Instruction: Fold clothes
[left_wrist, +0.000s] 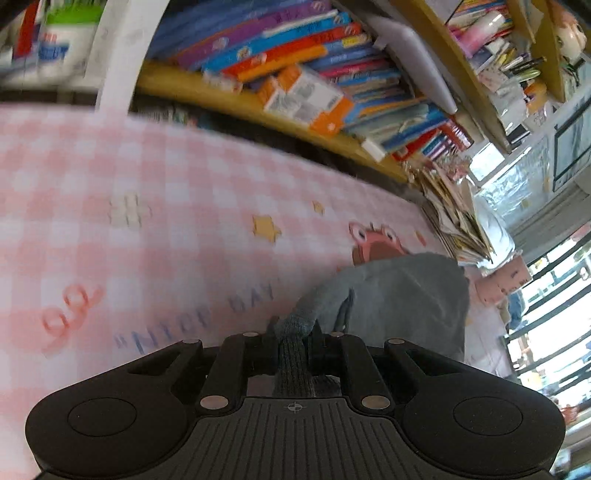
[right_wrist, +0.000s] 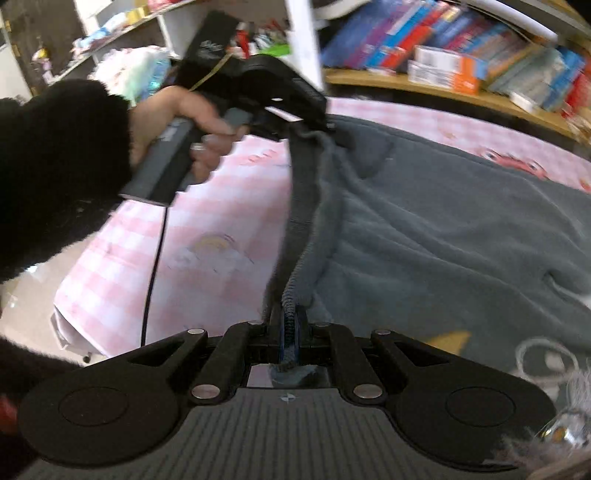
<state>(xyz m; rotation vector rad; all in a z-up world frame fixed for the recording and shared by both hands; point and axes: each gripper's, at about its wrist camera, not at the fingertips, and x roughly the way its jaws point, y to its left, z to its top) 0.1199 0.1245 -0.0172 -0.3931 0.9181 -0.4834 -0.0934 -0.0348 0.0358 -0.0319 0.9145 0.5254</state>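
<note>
Both tools clamp the ribbed hem of a grey fleece garment (right_wrist: 424, 221): left tool (left_wrist: 293, 338) at six o'clock, right tool (right_wrist: 290, 325) likewise. The garment sprawls unfolded across the pink-checked counter (left_wrist: 147, 221); folding looks barely begun.

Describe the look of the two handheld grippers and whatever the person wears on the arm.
Both grippers are matte black: the right gripper and left gripper each show a ribbed base plate with a small crosshair mark, round side discs and silver pivot pins. In the right wrist view, the left one has a grey handle and a thin black cable. The sleeve is fuzzy black.
</note>
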